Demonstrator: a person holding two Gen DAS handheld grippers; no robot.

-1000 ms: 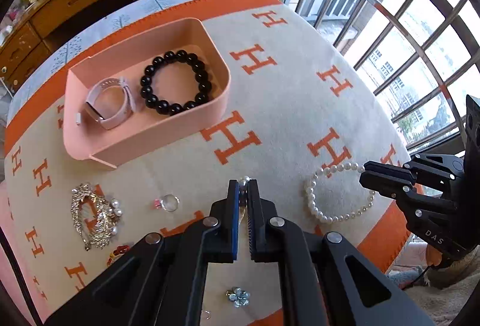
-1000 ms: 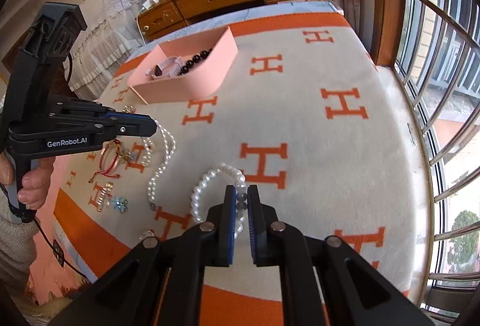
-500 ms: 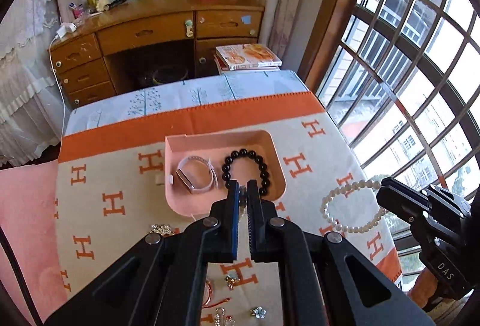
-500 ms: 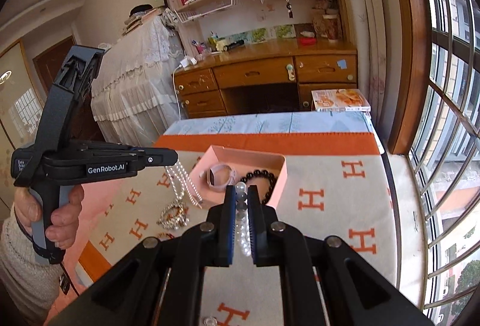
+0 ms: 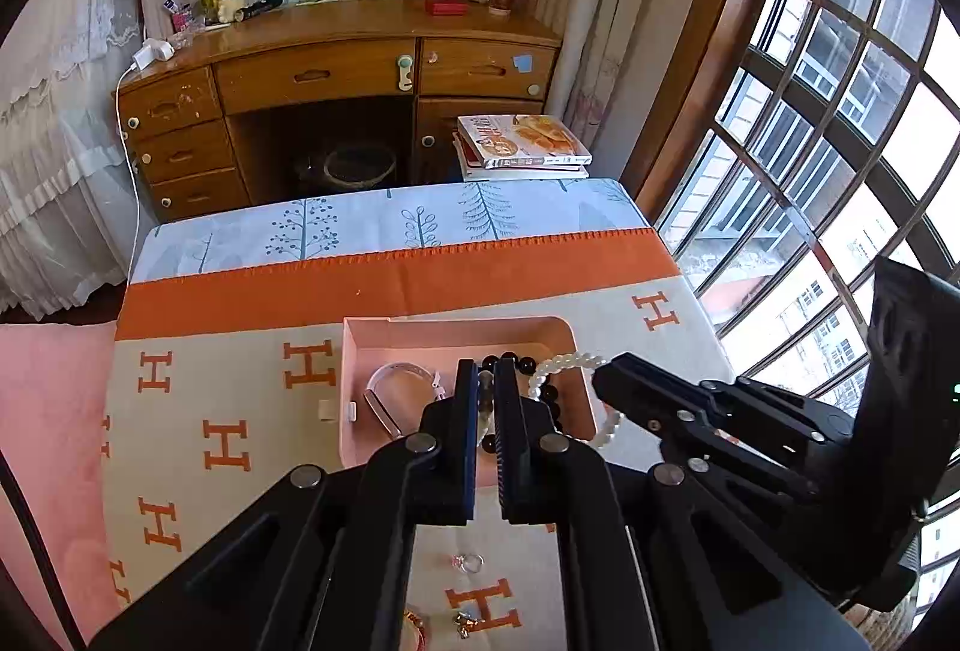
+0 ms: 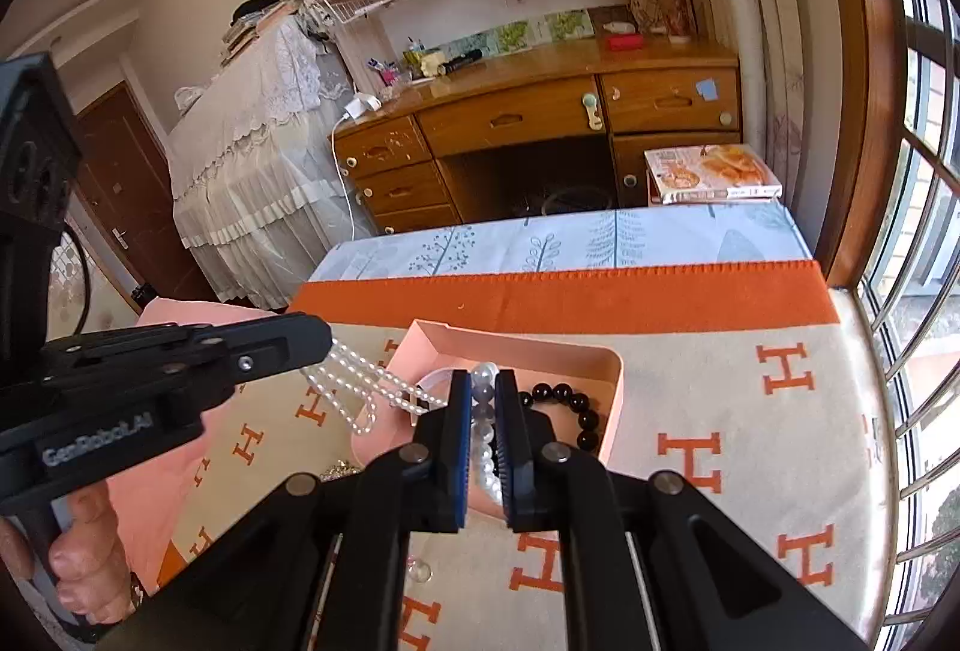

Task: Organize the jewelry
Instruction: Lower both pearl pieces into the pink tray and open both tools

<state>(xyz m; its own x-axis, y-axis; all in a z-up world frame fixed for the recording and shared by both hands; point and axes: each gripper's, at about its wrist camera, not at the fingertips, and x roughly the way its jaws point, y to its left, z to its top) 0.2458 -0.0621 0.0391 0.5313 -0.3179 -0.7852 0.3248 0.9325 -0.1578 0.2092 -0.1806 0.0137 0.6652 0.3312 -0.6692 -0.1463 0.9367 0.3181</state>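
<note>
A pink tray (image 5: 414, 333) sits on the H-patterned blanket and holds a black bead bracelet (image 5: 522, 364) and a pink watch (image 5: 390, 393). My left gripper (image 5: 486, 393) is shut on a thin pearl necklace, whose strands (image 6: 360, 381) hang from it in the right wrist view beside the tray (image 6: 600, 357). My right gripper (image 6: 483, 399) is shut on a pearl bracelet (image 6: 483, 447), held above the tray's right part; the bracelet also shows in the left wrist view (image 5: 570, 360), next to the black bracelet (image 6: 570, 402).
A ring (image 5: 469, 562) and small trinkets (image 5: 462, 624) lie on the blanket (image 5: 240, 411) near me. A wooden desk (image 5: 336, 69), a stack of books (image 5: 522, 150) and a barred window (image 5: 840, 141) lie beyond the bed.
Both grippers lifted their pearl pieces off the blanket and moved over the pink tray. The right gripper with the pearl bracelet has come in close over the tray's right side.
</note>
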